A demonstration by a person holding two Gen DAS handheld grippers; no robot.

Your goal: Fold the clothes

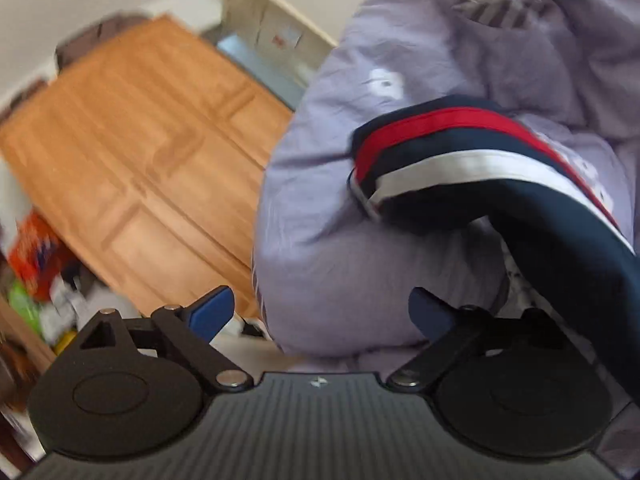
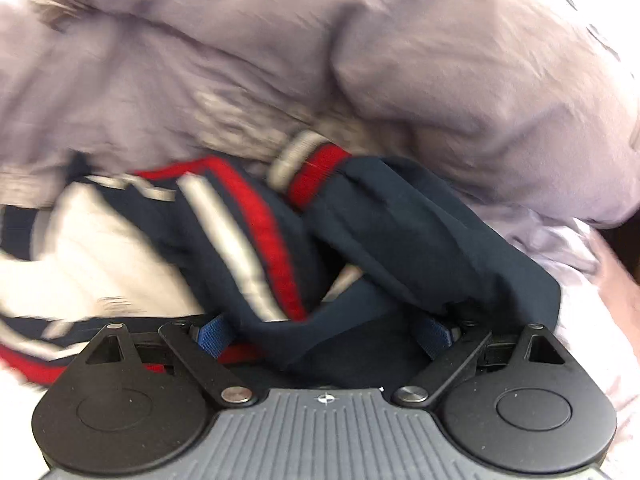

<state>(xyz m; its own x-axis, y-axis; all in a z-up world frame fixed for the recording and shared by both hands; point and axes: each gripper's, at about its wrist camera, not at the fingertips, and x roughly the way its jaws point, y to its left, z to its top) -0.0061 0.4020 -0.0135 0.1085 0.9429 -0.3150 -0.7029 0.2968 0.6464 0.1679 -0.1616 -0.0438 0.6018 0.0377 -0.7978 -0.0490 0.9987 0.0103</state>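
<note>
A navy jacket with red and white stripes lies bunched on lavender bedding. In the left wrist view one striped sleeve (image 1: 472, 168) arches in from the right, above and to the right of my left gripper (image 1: 322, 312). Its blue fingertips (image 1: 214, 310) stand wide apart with nothing between them, so it is open. In the right wrist view the jacket (image 2: 400, 232) fills the lower middle, with a striped cuff (image 2: 312, 172) at its far end. My right gripper (image 2: 324, 336) is open and wide. Dark jacket cloth lies between its fingers and partly hides its blue pads (image 2: 210, 336).
The rumpled lavender duvet (image 1: 340, 208) with a leaf print covers the bed and rises behind the jacket (image 2: 440, 80). A wooden door (image 1: 152, 152) stands to the left. Blurred clutter with an orange bag (image 1: 36, 256) sits at the lower left. White sheet (image 2: 596, 320) shows at the right.
</note>
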